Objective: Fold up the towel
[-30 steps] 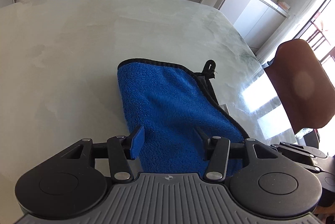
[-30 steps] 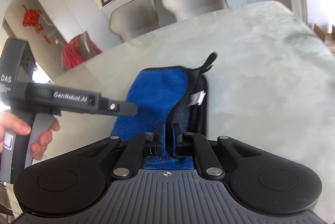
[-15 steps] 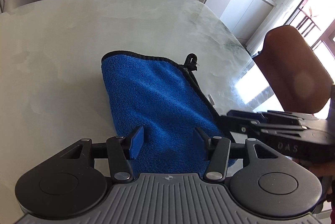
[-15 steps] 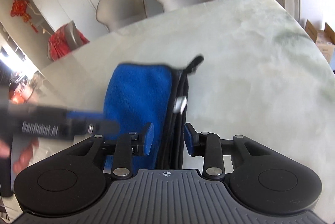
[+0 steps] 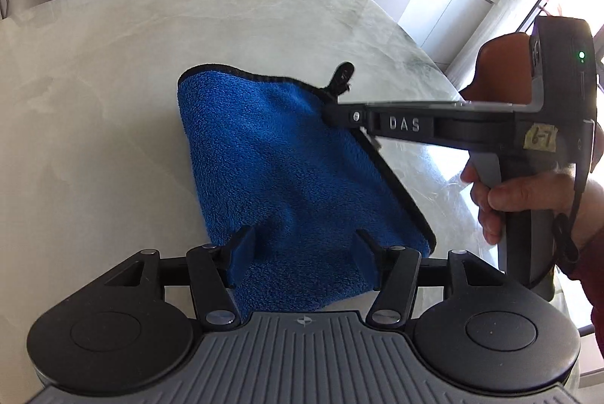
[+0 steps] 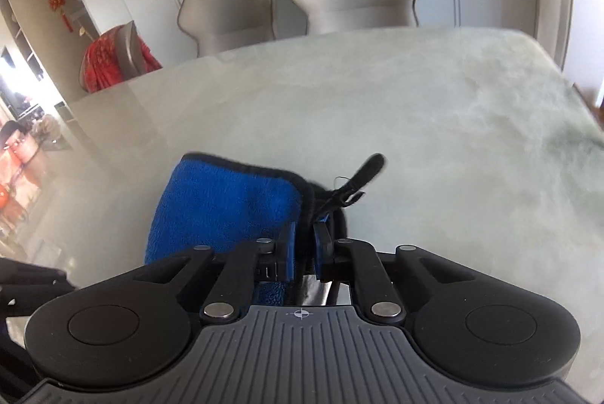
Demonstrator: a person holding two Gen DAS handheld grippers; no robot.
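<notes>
Whereas half a second ago the right gripper's (image 6: 302,245) jaws stood apart beside the black-bound edge, they now sit nearly together on that edge near the far corner, while the left gripper (image 5: 304,255) hovers with jaws wide apart over the near end, gripping nothing — I judge a new pinch, set up for one more fold. The towel (image 5: 271,170) lies already folded on the marble-look table (image 5: 113,94): deep-pile blue microfibre, black piping, a black hanging loop (image 6: 362,177) at the far corner, a small white tag beside the seam.
</notes>
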